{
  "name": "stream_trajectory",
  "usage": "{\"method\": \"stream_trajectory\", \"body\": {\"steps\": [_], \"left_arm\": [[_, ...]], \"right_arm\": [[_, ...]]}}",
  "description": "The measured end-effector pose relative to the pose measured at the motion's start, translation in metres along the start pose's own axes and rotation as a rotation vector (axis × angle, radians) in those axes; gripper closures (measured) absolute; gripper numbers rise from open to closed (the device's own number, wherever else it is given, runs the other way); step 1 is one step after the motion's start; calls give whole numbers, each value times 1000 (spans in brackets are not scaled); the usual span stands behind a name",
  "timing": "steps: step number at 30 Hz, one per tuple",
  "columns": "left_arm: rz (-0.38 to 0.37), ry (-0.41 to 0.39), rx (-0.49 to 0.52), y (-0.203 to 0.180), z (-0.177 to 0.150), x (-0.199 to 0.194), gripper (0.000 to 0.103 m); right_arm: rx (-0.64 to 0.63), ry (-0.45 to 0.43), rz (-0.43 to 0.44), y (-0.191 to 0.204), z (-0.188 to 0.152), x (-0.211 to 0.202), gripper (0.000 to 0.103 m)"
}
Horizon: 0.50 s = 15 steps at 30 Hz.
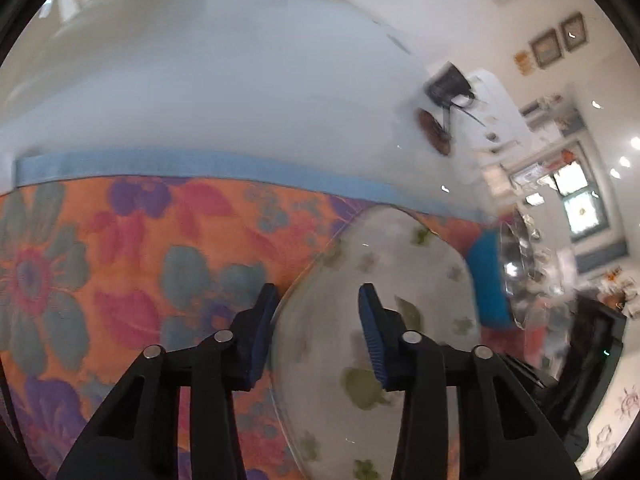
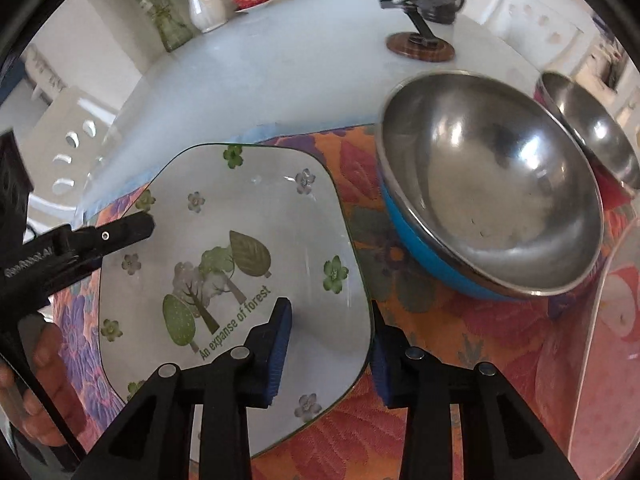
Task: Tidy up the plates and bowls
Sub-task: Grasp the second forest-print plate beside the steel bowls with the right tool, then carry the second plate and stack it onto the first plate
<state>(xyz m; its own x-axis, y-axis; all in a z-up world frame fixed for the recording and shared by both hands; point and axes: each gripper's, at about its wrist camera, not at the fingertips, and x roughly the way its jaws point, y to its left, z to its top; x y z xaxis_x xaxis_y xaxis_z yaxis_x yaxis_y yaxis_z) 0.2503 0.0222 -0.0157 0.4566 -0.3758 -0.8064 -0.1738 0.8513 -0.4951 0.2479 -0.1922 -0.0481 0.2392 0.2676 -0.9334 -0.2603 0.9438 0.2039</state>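
Right gripper [image 2: 326, 344] spread open, fingers straddling the near right edge of a square tree-printed plate [image 2: 224, 264] lying on a floral placemat [image 2: 400, 420]. Left gripper [image 1: 316, 336] likewise open at the plate's left edge. Blue-sided steel bowl [image 2: 492, 216] just right of the plate.

We are looking at a home dining room: ahead of the right gripper a white table [image 2: 248, 72] is carrying a flowered placemat [image 2: 420, 320], a white vase [image 2: 206, 10] and a glass vase of greenery [image 2: 168, 20], while framed pictures [image 1: 558, 40] are hanging ahead-right of the left gripper.
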Motion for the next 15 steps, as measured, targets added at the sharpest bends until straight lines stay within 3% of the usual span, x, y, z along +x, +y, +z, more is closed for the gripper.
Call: {"method": "stream_trajectory", "body": {"steps": [3, 8, 12, 15], "left_arm": [[71, 1, 85, -9, -17, -9, 66], [36, 31, 19, 15, -59, -33, 66], [18, 20, -1, 25, -58, -31, 67], [23, 4, 47, 22, -53, -21, 67]], "right_arm": [[-32, 7, 24, 3, 1, 0, 67], [-110, -26, 65, 15, -3, -10, 67], [-89, 9, 109, 10, -5, 2, 67], [-44, 3, 175, -2, -8, 3, 67]]}}
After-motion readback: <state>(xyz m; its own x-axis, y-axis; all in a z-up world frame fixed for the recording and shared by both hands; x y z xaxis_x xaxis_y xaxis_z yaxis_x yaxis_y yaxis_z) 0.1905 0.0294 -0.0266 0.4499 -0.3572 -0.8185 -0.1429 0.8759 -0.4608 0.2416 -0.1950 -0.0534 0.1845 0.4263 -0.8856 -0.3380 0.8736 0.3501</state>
